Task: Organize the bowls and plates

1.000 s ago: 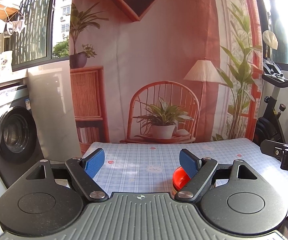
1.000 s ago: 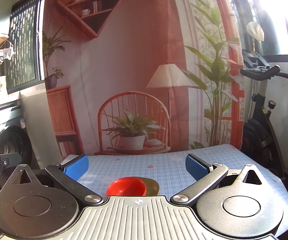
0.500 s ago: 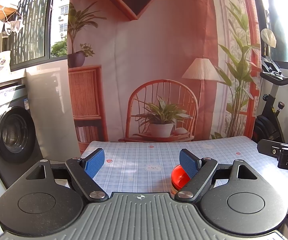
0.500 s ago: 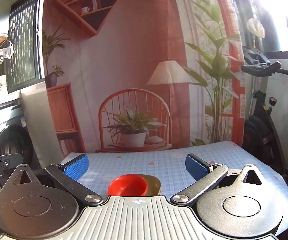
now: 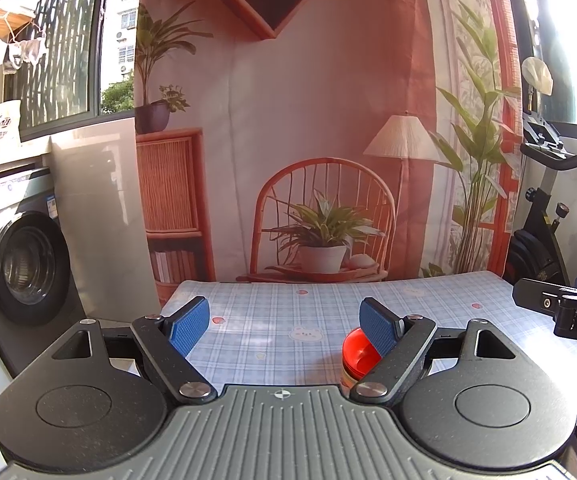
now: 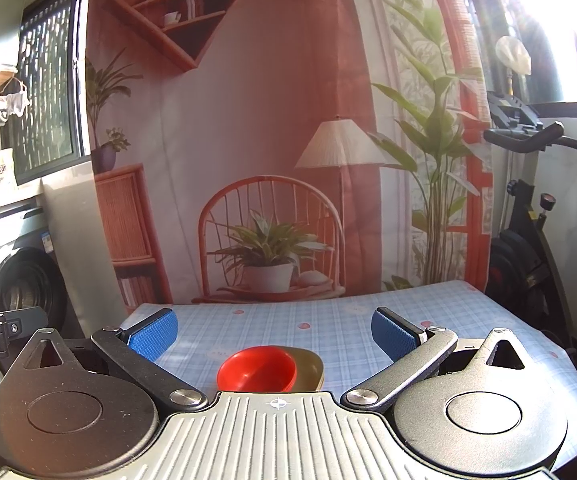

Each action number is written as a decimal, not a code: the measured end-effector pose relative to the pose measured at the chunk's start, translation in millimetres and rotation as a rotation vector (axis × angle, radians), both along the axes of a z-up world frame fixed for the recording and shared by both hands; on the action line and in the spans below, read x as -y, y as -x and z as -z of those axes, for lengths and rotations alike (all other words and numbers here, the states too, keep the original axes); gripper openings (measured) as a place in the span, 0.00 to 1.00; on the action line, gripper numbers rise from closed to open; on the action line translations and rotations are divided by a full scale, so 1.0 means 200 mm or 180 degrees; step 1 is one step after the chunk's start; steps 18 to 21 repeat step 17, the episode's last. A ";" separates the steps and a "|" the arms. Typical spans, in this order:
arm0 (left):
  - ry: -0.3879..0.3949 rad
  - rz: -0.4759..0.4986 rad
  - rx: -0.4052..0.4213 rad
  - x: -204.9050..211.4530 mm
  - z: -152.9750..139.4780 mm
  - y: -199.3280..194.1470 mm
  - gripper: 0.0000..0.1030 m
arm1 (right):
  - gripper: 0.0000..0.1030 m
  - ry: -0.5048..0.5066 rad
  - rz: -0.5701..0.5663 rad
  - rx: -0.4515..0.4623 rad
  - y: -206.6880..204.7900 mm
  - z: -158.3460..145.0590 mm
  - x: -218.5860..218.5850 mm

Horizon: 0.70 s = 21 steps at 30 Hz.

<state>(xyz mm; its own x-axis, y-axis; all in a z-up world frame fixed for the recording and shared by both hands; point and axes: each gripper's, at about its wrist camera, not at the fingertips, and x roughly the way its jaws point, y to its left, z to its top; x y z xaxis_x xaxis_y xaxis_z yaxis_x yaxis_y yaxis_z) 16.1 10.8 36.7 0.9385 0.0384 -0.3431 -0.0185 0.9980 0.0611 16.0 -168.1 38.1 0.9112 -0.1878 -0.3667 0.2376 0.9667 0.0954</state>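
printed backdrop point(image 5: 312, 128) behind table | washing machine point(image 5: 16, 260) left | exercise bike point(image 6: 528, 216) right | sunlit windows

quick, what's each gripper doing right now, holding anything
left gripper: open, holding nothing; the red bowl sits behind its right finger.
right gripper: open, holding nothing; the red bowl lies on the table below, untouched.

A red bowl point(image 6: 257, 369) sits upright and empty on the near part of the table, its glossy inside catching the light. It rests inside an olive-gold dish point(image 6: 311, 365) whose rim shows to its right and behind it, the two nested and touching. In the left view only part of the red bowl point(image 5: 357, 354) shows beside a blue pad, with stacked rims beneath it.
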 end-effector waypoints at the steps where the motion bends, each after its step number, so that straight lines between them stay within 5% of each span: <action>1: 0.0001 0.0001 -0.0001 0.00 0.00 0.00 0.82 | 1.00 0.0001 0.0000 0.0001 0.00 0.00 0.00; 21: 0.0010 0.0008 -0.0005 0.00 0.02 0.00 0.82 | 1.00 -0.0010 -0.0015 -0.0022 0.00 0.02 0.00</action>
